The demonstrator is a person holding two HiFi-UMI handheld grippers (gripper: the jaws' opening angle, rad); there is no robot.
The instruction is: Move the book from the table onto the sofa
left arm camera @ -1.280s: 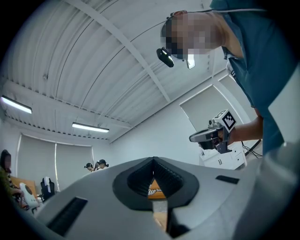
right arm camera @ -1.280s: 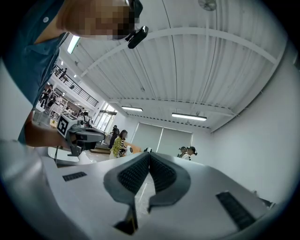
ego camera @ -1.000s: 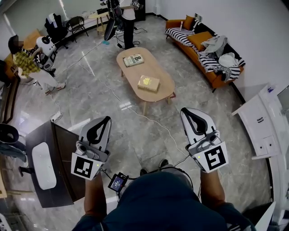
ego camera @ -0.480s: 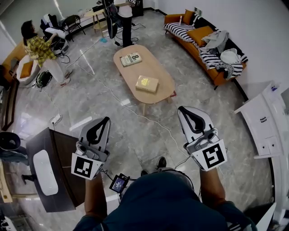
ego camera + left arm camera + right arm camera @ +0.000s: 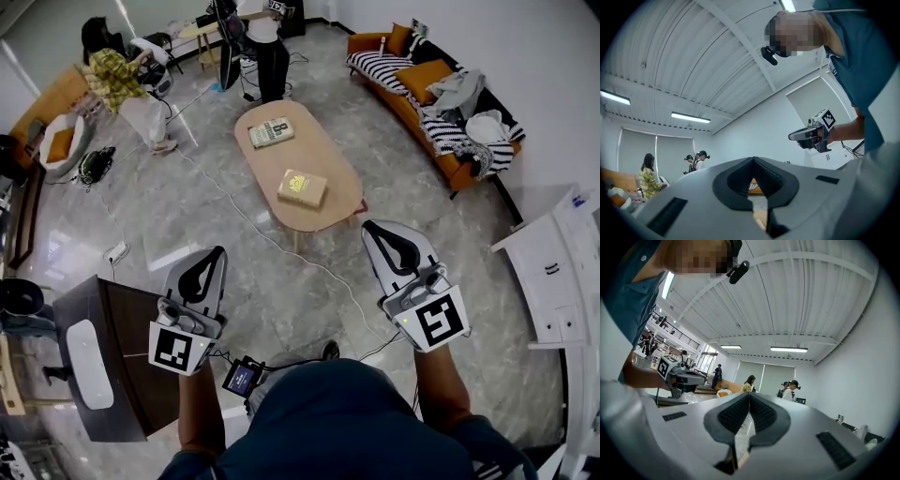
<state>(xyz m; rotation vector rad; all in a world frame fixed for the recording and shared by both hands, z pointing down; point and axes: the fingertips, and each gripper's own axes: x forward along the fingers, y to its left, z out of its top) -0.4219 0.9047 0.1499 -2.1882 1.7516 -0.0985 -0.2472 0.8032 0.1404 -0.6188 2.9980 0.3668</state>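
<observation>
Ahead of the left tongs (image 5: 216, 255) and right tongs (image 5: 373, 230), both shut and empty, the table (image 5: 333, 159) bearing the nearer book (image 5: 303, 187) had drawn closer, so the approach was under way, pickup pending.

The book (image 5: 303, 187) is yellow, the table (image 5: 314, 141) pale wood, the sofa (image 5: 405, 103) orange with black-and-white striped throws (image 5: 375, 66).

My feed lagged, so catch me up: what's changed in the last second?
The view has closed in slightly on the table; the person in yellow walked toward the back. The left gripper and right gripper stay shut and empty; the yellow book and far book still lie there.
</observation>
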